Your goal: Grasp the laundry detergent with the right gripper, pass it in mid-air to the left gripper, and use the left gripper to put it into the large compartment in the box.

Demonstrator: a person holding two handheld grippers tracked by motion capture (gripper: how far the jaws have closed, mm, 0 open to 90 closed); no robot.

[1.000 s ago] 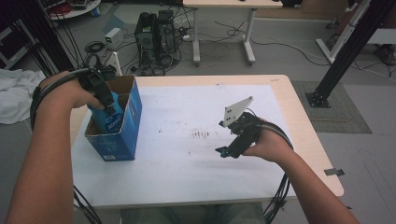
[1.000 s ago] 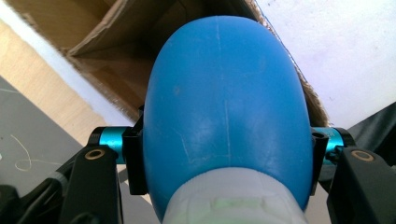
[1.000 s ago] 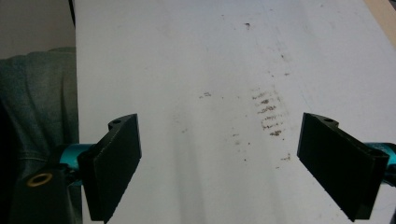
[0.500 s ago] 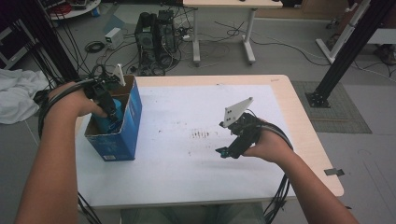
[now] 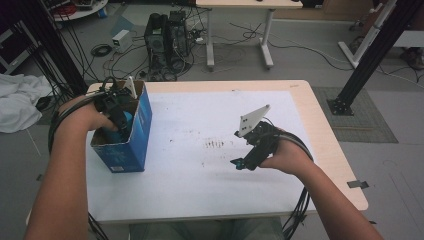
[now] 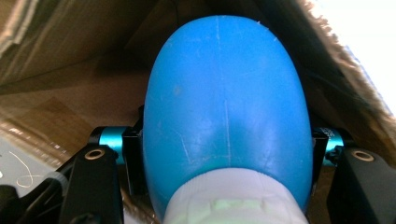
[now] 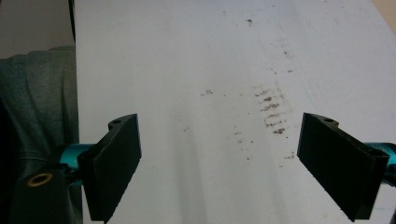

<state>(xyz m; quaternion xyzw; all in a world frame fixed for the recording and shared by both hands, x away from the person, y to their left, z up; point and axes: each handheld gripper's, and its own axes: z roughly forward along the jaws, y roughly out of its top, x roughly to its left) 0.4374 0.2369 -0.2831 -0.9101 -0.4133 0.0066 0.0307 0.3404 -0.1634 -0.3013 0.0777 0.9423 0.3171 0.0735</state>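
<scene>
Looking down from the high view, the left gripper (image 5: 119, 114) is sunk into the open top of a blue cardboard box (image 5: 131, 140) that stands near the left edge of the tabletop (image 5: 200, 100), towards the far left corner, and only a sliver of blue shows between the hand and the box wall. The left gripper view, riding inside the box, tells much more: a blue bottle (image 6: 224, 107) takes up most of that picture, its rounded bottom end pointing away from the camera and a white cap (image 6: 233, 198) at the near end, with brown cardboard walls (image 6: 60, 70) close all round it. The left gripper's fingers (image 6: 133, 158) pinch the bottle's body from both sides, just above the cap. The bottle's plastic is smooth and glossy, with a faint seam running down its middle and a few light scuffs. Over towards the right side of the tabletop the right gripper (image 5: 246, 161) hangs just above the white surface, well apart from the box; the right gripper view shows its fingers (image 7: 114, 163) spread wide with nothing between them, over a patch of dark smudges (image 7: 271, 112) on the white covering.
</scene>
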